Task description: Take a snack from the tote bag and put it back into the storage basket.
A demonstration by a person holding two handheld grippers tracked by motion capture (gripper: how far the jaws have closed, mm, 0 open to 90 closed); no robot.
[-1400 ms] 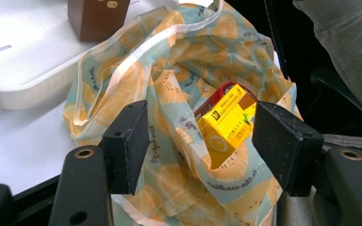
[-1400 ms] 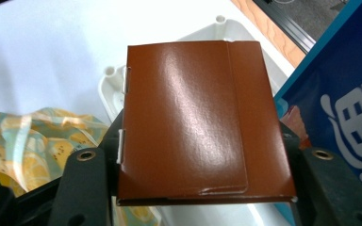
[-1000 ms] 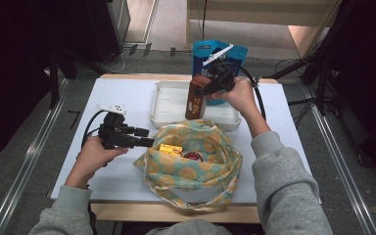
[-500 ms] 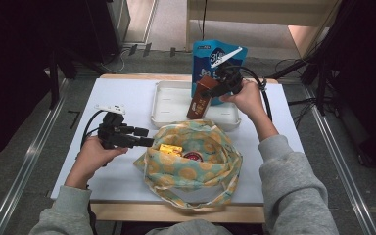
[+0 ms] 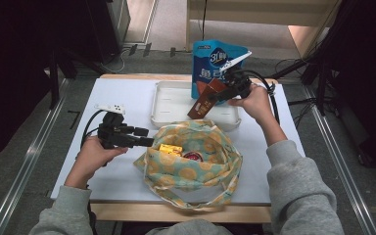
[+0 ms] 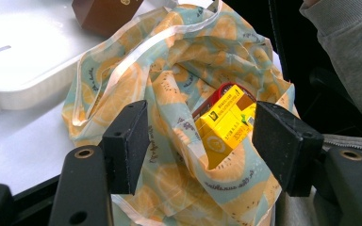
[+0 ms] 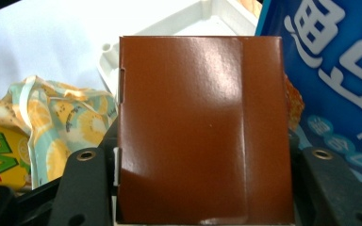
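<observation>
A cloth bag [image 5: 191,164] with an orange-slice print lies open at the table's front middle. Inside it are a yellow carton [image 5: 170,148] [image 6: 224,125] and a red item [image 5: 192,156]. My left gripper [image 5: 147,142] [image 6: 205,141] is open at the bag's left rim, its jaws either side of the fabric [image 6: 179,89] and carton. My right gripper [image 5: 220,93] [image 7: 202,160] is shut on a brown box [image 5: 203,100] [image 7: 200,127], held tilted over the white tray [image 5: 171,105]. Behind the tray stands a blue snack pouch [image 5: 215,61] [image 7: 334,70].
A small white power strip [image 5: 110,107] lies on the white table [image 5: 122,93] behind my left hand. Cables trail from both grippers. Dark equipment and floor rails flank the table on both sides.
My right gripper has shifted slightly right and back with the brown box, which now tilts more. The left gripper has stayed at the bag's rim.
</observation>
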